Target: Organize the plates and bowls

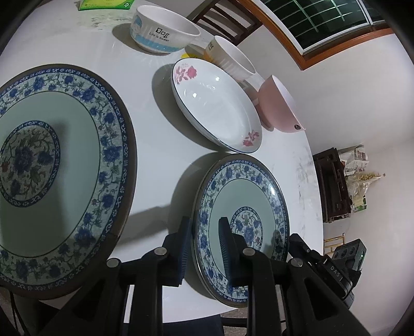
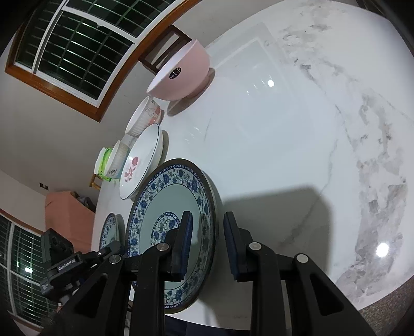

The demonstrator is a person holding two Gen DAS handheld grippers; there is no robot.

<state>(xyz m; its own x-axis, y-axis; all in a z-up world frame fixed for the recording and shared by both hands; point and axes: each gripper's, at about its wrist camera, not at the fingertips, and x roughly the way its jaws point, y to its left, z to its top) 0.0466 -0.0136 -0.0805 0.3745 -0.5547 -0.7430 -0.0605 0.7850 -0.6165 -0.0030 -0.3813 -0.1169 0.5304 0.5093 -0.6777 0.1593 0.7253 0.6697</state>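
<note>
The marble table [image 2: 284, 129] fills both views beneath the tools. Largest on it is the plate [image 1: 245, 196], blue-flowered with a pale green well, and both tools have hold of it. The left gripper [image 1: 204, 224] is nearly closed on the plate's left rim, one pad outside the edge and the other over the well. The right gripper [image 2: 207, 217] is just as narrow on the opposite rim, with its inner pad over the well and its outer pad beyond the edge. Whether the plate's underside still touches the table cannot be told. A second blue plate [image 1: 77, 155] of the same pattern lies flat just left of the left gripper. Ahead of both tools, just past the held plate, sits the rose plate [image 1: 217, 108], white with a thin dark rim. The pink bowl [image 1: 276, 108] stands beside it, ahead of the right gripper. Further ahead are the Dog bowl [image 1: 160, 33] and the ribbed bowl [image 1: 227, 59], both upright and near each other. Farthest from the tools is a green box [image 1: 106, 4], at the table's far edge.
</note>
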